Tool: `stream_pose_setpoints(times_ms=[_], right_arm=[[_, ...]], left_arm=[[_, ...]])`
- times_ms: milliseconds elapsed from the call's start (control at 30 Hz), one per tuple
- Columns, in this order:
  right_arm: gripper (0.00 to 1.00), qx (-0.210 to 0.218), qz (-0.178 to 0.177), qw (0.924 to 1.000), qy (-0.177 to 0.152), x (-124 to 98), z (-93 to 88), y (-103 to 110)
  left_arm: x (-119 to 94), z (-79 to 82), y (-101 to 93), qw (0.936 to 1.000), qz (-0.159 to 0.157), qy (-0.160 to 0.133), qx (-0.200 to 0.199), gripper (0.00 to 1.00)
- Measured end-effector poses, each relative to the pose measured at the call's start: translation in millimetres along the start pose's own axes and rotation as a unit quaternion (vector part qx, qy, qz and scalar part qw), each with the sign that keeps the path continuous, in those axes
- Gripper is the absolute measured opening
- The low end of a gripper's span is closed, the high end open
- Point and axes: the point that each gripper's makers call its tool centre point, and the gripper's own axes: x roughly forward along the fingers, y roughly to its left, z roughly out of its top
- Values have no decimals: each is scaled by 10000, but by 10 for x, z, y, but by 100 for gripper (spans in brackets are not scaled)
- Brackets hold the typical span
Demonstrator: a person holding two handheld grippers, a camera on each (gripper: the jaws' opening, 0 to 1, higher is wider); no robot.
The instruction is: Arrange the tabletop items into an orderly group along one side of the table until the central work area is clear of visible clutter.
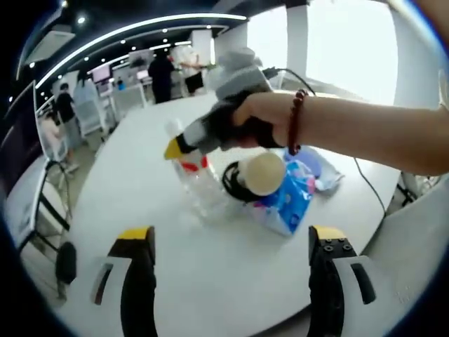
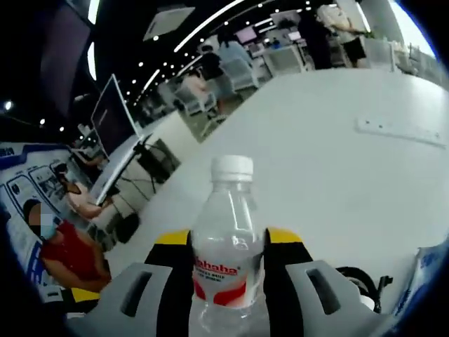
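Clear plastic water bottle with white cap and red label, upright between my right gripper jaws, which pinch its body just below the shoulder. My left gripper hangs over the round white table with jaws spread wide and empty, well short of the cluster. Beside the bottle stand a tan-lidded black cup and a blue-and-white tissue pack, all toward the table's right edge. Step in hand, as I judge it: placing the bottle into the group. The next move calls for settling it upright, then loosening my grip
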Motion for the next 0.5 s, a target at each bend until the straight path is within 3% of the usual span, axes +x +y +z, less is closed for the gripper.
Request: stream_pose_setpoints(times_ms=[233, 500], right_arm=[[37, -872, 427, 9946, -356, -79, 29, 163], [38, -1814, 1004, 9772, -469, -209, -53, 369]], left_arm=[[-5, 21, 11, 10000, 41, -56, 28, 88], [-10, 32, 18, 9999, 45, -89, 53, 88]])
